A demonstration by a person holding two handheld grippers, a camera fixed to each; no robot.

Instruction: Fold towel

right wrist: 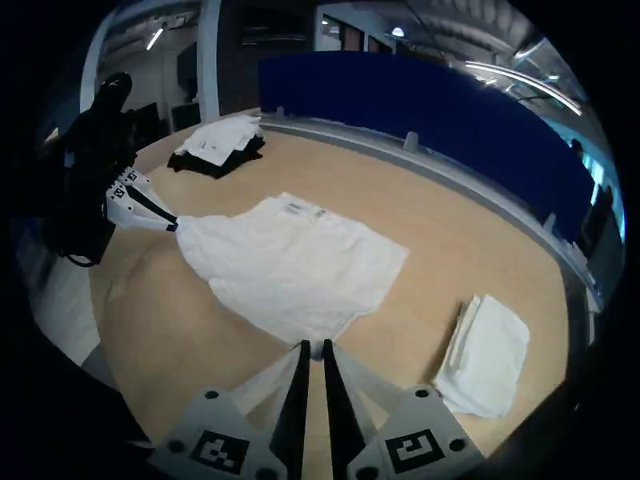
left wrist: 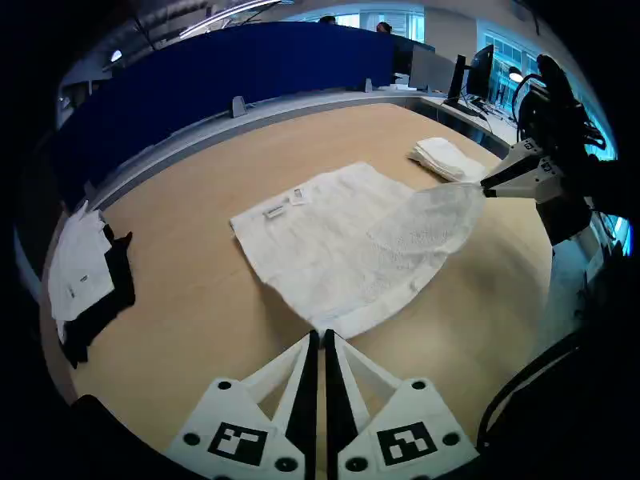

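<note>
A white towel lies spread on the wooden table, a small label near its far edge. In the left gripper view, my left gripper is shut on the towel's near edge. Farther right, the right gripper holds a corner lifted off the table and curled over the cloth. The right gripper view shows my right gripper shut on the towel's edge in front of it. The left gripper pinches another corner at the left, held by a dark-sleeved person.
A folded stack of white towels lies on the table beside the spread one. A pile of white and black cloths sits near the table's other end. A blue partition runs along the far edge, monitors beyond.
</note>
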